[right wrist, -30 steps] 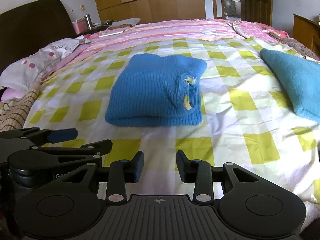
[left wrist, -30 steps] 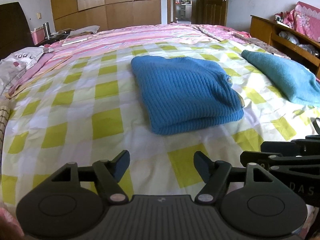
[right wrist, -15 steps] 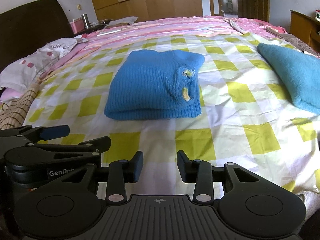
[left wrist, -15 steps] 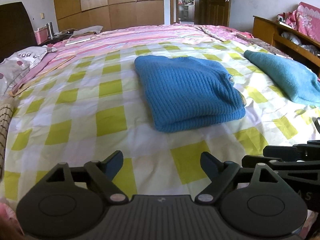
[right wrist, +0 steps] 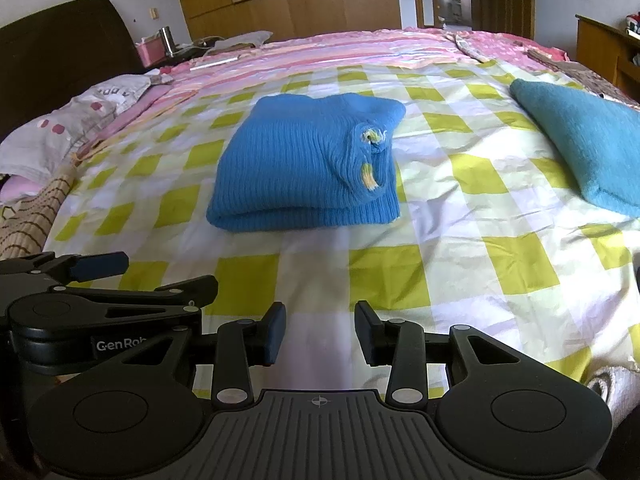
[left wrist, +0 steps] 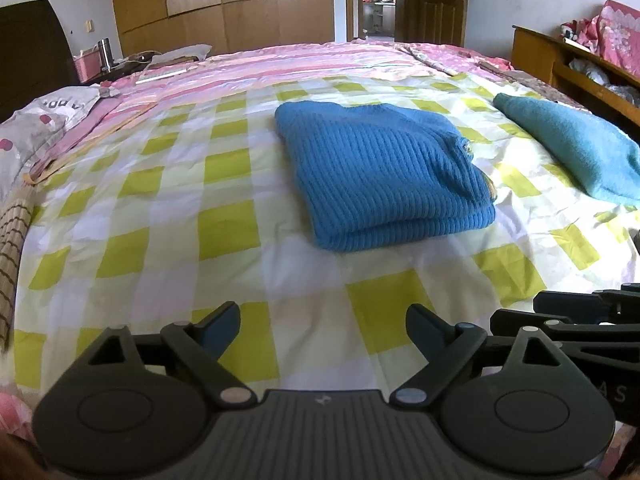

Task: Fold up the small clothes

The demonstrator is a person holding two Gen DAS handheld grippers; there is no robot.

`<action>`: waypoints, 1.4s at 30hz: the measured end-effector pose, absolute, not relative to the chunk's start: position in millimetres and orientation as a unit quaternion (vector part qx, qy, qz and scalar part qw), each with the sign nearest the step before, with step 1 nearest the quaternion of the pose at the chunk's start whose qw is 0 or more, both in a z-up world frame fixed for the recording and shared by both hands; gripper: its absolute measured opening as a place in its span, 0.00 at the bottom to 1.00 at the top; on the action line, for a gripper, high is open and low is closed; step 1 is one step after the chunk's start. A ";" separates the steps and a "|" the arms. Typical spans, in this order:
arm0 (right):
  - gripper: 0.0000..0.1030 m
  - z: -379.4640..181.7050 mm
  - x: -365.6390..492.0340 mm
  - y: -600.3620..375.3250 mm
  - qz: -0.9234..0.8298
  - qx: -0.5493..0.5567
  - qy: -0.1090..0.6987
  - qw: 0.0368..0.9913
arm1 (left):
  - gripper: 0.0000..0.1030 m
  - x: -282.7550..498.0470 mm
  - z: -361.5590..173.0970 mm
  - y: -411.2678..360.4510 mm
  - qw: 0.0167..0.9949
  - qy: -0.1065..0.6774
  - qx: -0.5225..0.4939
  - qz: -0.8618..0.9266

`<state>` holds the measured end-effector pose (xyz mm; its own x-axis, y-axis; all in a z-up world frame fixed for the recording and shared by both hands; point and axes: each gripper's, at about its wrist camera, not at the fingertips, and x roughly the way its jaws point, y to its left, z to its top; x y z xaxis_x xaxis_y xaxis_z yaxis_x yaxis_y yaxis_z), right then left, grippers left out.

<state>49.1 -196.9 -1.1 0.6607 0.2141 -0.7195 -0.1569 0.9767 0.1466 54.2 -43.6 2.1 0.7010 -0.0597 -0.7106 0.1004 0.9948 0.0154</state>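
The left claw [left wrist: 323, 330] has just spread wide with nothing between its jaws; the right claw [right wrist: 320, 330] gapes empty too. The sweater [left wrist: 380, 168] at twelve o'clock looks folded and finished.

The sweater [left wrist: 380, 168] is ribbed knit, matt and soft-looking. The teal cloth [left wrist: 576, 152] beside it looks fuzzier, perhaps fleece or towelling. The sheet [left wrist: 224, 232] is thin, smooth woven cloth, lightly creased. The grippers [right wrist: 320, 332] are matt black plastic with small bright metal pins. The wardrobe [left wrist: 224, 4] is smooth wood.
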 end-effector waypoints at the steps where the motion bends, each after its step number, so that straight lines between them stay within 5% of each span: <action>1: 0.37 -1.6 48.4 -197.1 0.101 0.037 0.399 0.911 | 0.93 54.0 1.7 -43.1 0.922 0.385 0.024 -0.043; 42: 0.37 -13.5 39.2 -202.4 0.077 0.061 0.407 0.908 | 0.95 46.7 -10.7 -49.4 0.914 0.403 0.030 -0.037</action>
